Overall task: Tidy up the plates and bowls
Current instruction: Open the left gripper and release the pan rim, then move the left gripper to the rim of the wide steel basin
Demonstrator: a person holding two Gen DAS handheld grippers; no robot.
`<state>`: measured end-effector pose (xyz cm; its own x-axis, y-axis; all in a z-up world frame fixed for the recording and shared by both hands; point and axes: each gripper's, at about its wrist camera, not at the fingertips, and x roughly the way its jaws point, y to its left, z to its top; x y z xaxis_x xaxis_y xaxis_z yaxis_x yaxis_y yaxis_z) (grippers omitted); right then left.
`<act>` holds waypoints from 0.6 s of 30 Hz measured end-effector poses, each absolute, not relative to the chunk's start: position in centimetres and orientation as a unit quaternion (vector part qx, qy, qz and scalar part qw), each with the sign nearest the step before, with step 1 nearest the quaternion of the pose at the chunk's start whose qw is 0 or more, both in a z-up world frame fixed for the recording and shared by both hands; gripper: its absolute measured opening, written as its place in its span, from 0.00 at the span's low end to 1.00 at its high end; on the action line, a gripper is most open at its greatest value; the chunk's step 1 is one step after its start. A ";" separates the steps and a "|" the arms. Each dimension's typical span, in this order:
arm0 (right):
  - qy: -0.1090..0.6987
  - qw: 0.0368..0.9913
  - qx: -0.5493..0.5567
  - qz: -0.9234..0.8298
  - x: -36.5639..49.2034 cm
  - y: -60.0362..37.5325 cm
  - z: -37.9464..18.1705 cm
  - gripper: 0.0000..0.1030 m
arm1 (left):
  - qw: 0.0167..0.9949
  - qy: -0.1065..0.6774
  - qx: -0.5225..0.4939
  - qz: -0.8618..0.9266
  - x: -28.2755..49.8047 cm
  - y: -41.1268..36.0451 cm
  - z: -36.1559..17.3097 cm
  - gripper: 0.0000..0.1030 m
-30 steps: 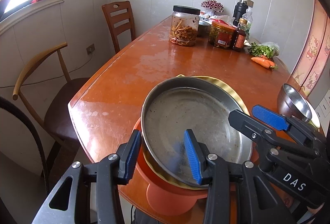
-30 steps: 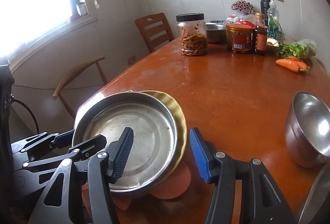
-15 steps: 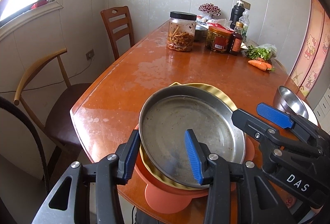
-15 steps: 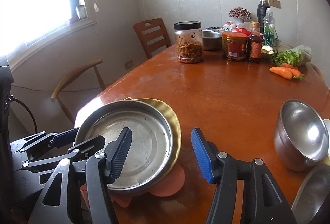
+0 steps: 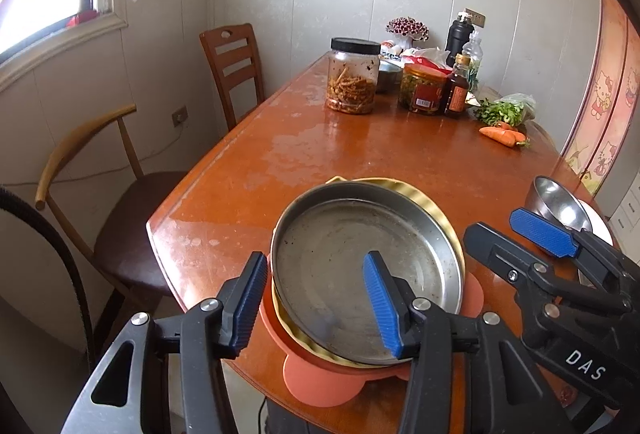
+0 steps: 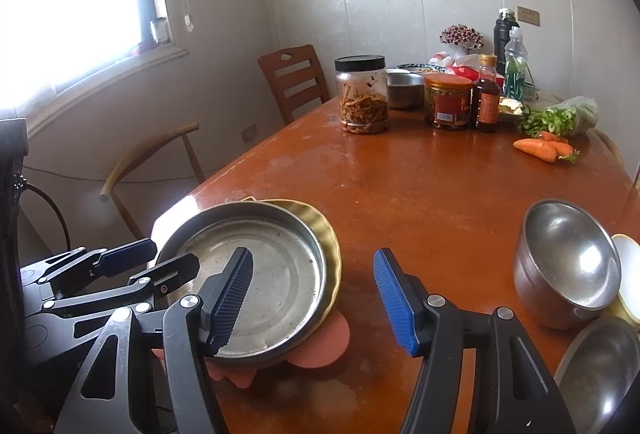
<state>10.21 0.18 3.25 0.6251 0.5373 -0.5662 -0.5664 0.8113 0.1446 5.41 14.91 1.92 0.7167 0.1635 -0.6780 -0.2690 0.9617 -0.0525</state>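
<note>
A round steel plate [image 5: 360,266] lies on a gold scalloped plate [image 5: 424,194], and both rest on an orange plate [image 5: 320,382] at the table's near corner. My left gripper [image 5: 316,298] straddles the steel plate's near-left rim. Its jaws are opening and the pads do not press on the rim. My right gripper [image 6: 312,294] straddles the right rim of the stack [image 6: 260,274]; its jaws are also opening, clear of the rim. To the right, a steel bowl [image 6: 568,258] leans tilted against a white dish [image 6: 630,254].
Another steel dish [image 6: 600,366] sits at the near right. A jar [image 6: 362,94], bottles [image 6: 486,94], greens and carrots [image 6: 536,148] crowd the far end. Bare tabletop [image 6: 420,194] lies between. Two chairs [image 5: 236,70] stand along the left edge.
Both grippers have drawn back a little from the plate stack, the right one also rising. The jaws of both have widened. The stack itself has stayed in place.
</note>
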 end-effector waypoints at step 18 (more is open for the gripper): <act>0.267 0.919 -0.011 0.288 7.4 -5.8 6.5 0.68 | 0.937 0.334 -0.046 0.091 4.3 9.1 5.2 0.57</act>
